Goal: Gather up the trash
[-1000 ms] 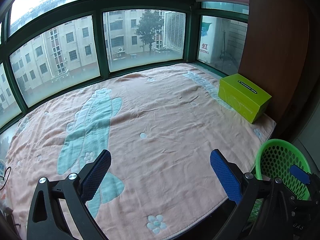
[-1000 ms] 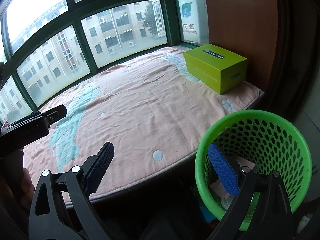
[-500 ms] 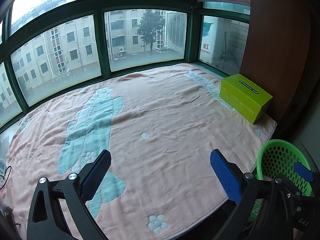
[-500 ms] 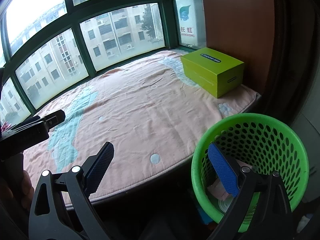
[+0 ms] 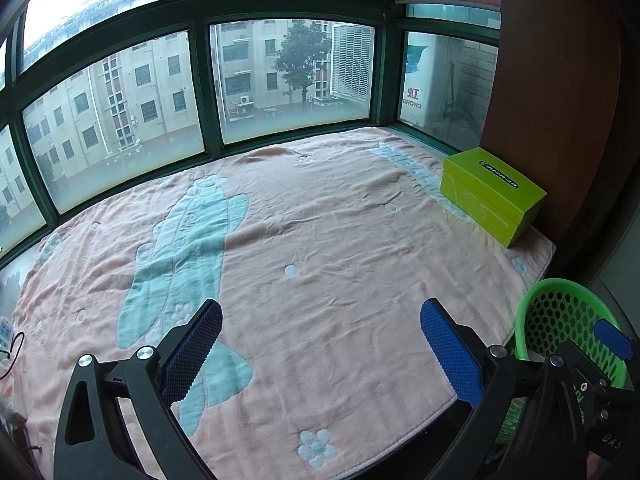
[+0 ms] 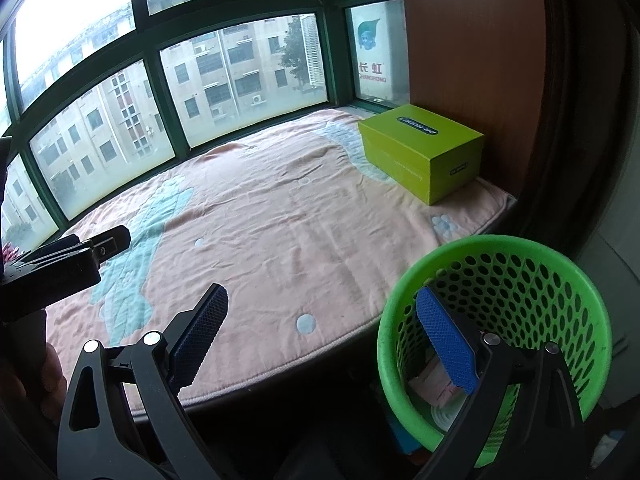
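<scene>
Your job looks close to finished, as far as these views let you judge: the green basket [image 6: 496, 320] stands on the floor just off the near right corner of the pink blanket [image 5: 320, 240], and it already holds some trash [image 6: 430, 384], pale pinkish paper or wrappers lying at the bottom. Across from the basket, no loose scrap shows anywhere on the blanket; the only thing resting on it is the lime-green box [image 5: 492, 196], beyond the basket against the brown wall panel [image 6: 472, 52], and it looks like a kept item rather than rubbish, though you cannot confirm that from here. Your left tongs [image 5: 320, 354] hang wide and empty over the blanket's near edge, to the left of the basket. Your right tongs [image 6: 322, 340] are likewise spread wide with nothing between the pads, one finger over the blanket's edge and the other over the basket's mouth. The right wrist view gives you what the left one lacks: a look down into the basket and its contents, plus the left tool's body well to the left of the basket. The left wrist view catches only part of the basket's rim and mesh, but it gives you the blanket's far left stretch, farthest from the basket, with its teal pattern and a white power strip [image 5: 5, 330] at the edge. What remains, by my reading, is a last check of spots neither camera covers.
</scene>
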